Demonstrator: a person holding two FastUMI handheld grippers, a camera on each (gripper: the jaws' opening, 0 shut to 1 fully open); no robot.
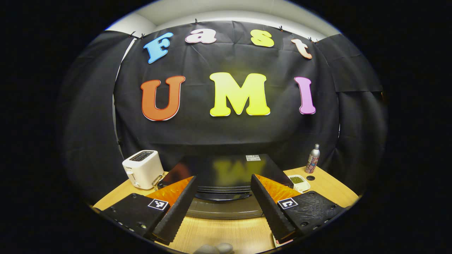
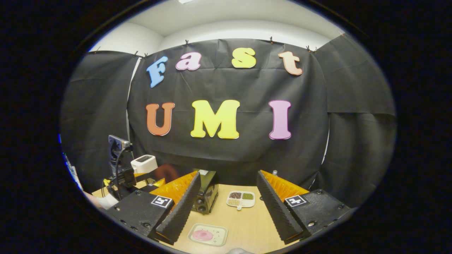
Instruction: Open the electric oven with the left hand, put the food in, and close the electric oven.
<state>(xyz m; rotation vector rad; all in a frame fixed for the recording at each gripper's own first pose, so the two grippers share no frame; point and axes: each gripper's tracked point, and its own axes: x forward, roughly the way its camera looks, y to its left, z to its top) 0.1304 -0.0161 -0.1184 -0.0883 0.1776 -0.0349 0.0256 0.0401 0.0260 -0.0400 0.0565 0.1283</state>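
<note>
The black electric oven point(image 1: 226, 173) stands on the wooden table straight ahead in the left gripper view, its door handle point(image 1: 222, 196) facing me. My left gripper point(image 1: 224, 204) is open, its fingers on either side of the handle, a little in front of it. In the right gripper view the oven point(image 2: 206, 192) shows its side with round knobs, partly hidden behind my own left finger. A small tray with pink food point(image 2: 207, 235) lies on the table between the fingers of my open right gripper point(image 2: 226, 211), which holds nothing. The other gripper point(image 2: 122, 169) shows at the far left.
A white toaster point(image 1: 143, 168) sits left of the oven. Right of the oven are a small dish of green bits point(image 1: 298, 180) and a metal bottle point(image 1: 313, 158). A divided dish of grains point(image 2: 241, 198) lies beyond the food tray. The table's front edge runs close below both grippers.
</note>
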